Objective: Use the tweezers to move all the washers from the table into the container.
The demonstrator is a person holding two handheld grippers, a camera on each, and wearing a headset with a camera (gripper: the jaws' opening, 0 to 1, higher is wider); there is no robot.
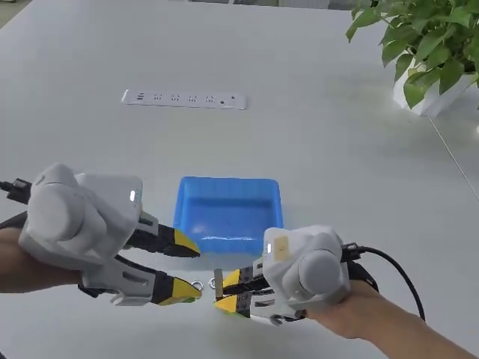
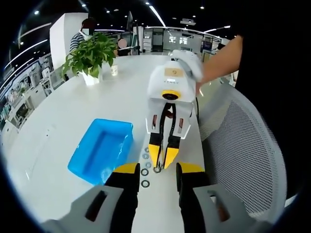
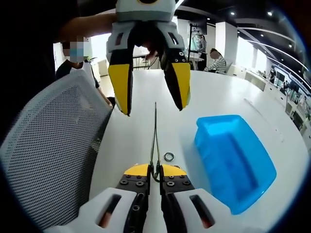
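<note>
Our right gripper (image 3: 154,171) pinches the thin metal tweezers (image 3: 155,128) between nearly closed jaws, likely so a squeeze closes their tips on one of the small silver ring washers (image 2: 144,172) strung along the white table's (image 1: 314,149) near edge. Our left gripper (image 2: 159,171) faces it, jaws spread wide, holding nothing. The blue plastic container (image 1: 228,182) sits just beyond the washers.
</note>
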